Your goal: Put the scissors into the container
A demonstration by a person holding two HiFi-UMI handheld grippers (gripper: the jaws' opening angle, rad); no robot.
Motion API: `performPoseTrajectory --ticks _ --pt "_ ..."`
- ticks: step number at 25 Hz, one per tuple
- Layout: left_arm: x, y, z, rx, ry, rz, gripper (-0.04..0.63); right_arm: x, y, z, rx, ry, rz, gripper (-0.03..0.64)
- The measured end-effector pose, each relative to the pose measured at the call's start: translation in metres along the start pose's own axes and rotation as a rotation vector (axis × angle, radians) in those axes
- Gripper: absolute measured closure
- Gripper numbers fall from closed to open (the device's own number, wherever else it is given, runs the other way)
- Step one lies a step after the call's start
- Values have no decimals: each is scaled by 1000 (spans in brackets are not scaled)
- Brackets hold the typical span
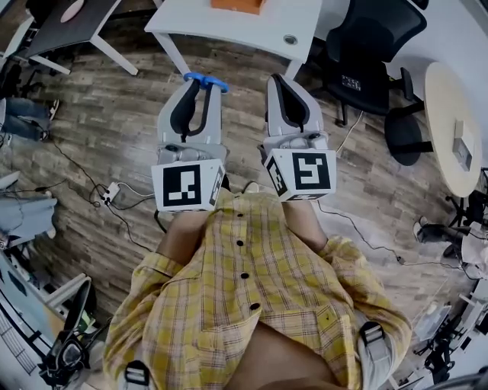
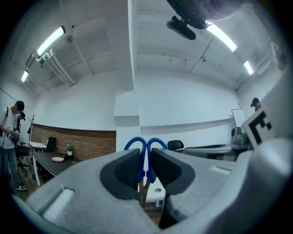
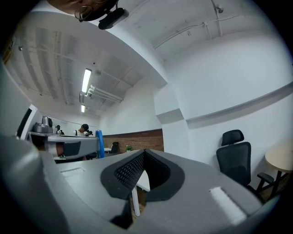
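Blue-handled scissors are clamped in my left gripper, held in front of the yellow plaid shirt, above the wooden floor. In the left gripper view the two blue handle loops stick out past the black pads, and the blades are hidden between them. My right gripper is beside it, shut with nothing in it; its pads meet at the tip. An orange object lies on the white table ahead, cut off by the frame's top edge; I cannot tell whether it is the container.
A black office chair stands right of the white table, and a round pale table is further right. A dark desk is at the top left. Cables and a plug strip lie on the floor at left.
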State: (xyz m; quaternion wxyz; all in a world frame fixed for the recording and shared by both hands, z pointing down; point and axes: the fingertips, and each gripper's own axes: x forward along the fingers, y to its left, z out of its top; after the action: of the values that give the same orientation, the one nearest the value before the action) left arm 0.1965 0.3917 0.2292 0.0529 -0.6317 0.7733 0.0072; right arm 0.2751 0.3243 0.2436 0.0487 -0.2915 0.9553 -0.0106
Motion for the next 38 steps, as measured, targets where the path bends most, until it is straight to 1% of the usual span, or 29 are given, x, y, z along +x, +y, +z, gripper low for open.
performPoseTrajectory --ticks 6,11,16,25,32,38 --pt "0 -4 2 14 7 32 511 -4 -8 3 20 -9 19 611" --pt "10 -3 -3 14 16 31 511 5 -11 -3 24 1 34 611" --pt "21 5 -11 10 23 28 511 20 -14 -6 15 4 32 612" --pt "58 33 -23 2 30 16 511 62 -18 -16 3 23 22 611" --pt "102 68 -28 3 14 -9 511 113 -21 -22 -11 30 -3 612" --pt "138 98 -31 -12 23 -39 511 159 -25 -20 -17 37 -36 612"
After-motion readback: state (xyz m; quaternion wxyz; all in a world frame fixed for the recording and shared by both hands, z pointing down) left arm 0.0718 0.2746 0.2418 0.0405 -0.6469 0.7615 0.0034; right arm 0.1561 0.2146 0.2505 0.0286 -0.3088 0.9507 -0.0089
